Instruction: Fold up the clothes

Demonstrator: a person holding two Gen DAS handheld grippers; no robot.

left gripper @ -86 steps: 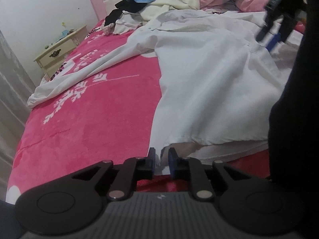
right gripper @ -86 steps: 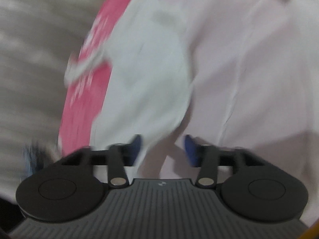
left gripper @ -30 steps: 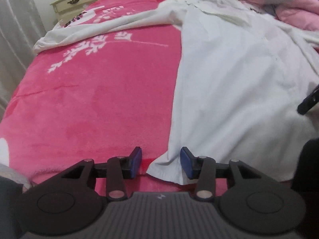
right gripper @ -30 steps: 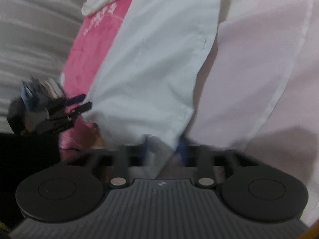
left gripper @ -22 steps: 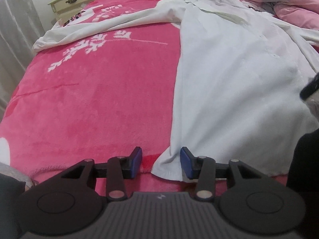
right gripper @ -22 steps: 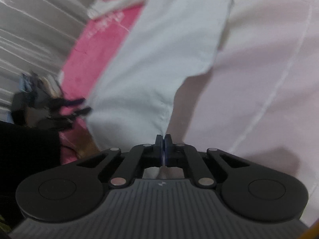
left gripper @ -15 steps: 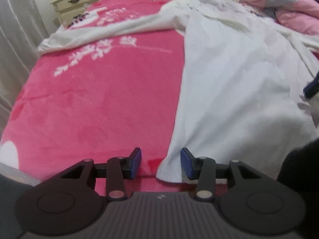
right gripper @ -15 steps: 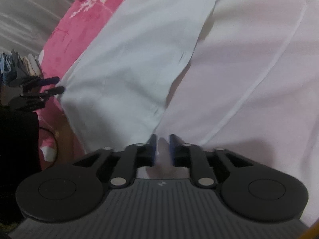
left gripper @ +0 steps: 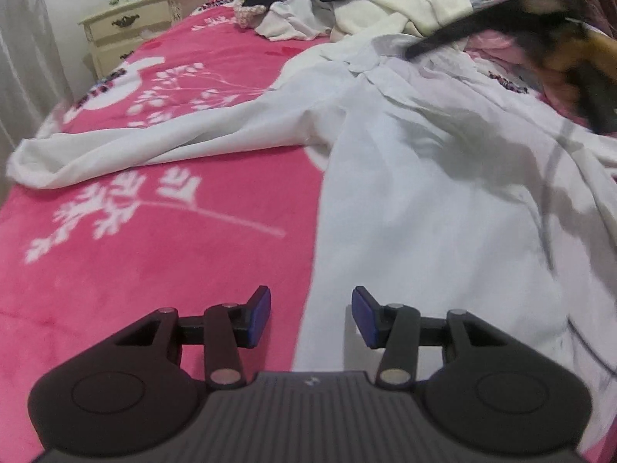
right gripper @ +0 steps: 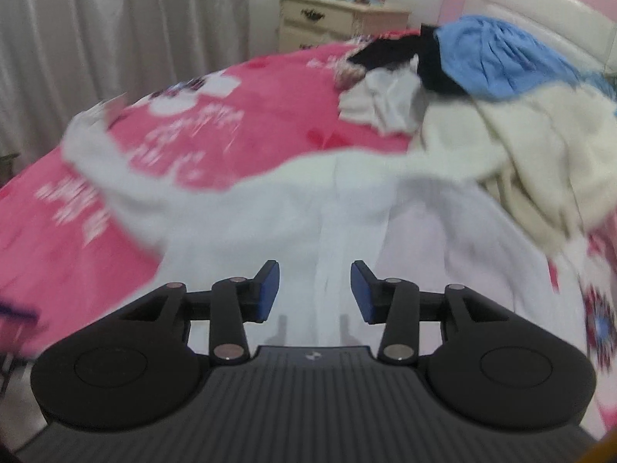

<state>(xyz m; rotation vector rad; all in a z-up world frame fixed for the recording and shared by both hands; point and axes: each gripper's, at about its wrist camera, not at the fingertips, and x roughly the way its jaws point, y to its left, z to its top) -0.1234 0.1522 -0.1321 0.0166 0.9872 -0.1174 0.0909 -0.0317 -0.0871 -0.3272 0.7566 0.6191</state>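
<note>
White shirt spread on the pink bed, both claws parted and empty.

The white shirt (left gripper: 424, 200) lies flat across the pink floral blanket (left gripper: 154, 231), one long sleeve (left gripper: 162, 146) stretched out toward the curtain side, its collar end near the heap of unfolded clothes (right gripper: 482, 88) by the headboard. The left gripper (left gripper: 310, 314) hangs over the shirt's side edge with its blue pads apart and nothing pinched between them. The right gripper (right gripper: 313, 293) is above the shirt's middle; its jaws have just been opening and no cloth is between them. A cream nightstand (left gripper: 135, 31) stands beyond the bed, beside grey curtains (right gripper: 115, 31).
</note>
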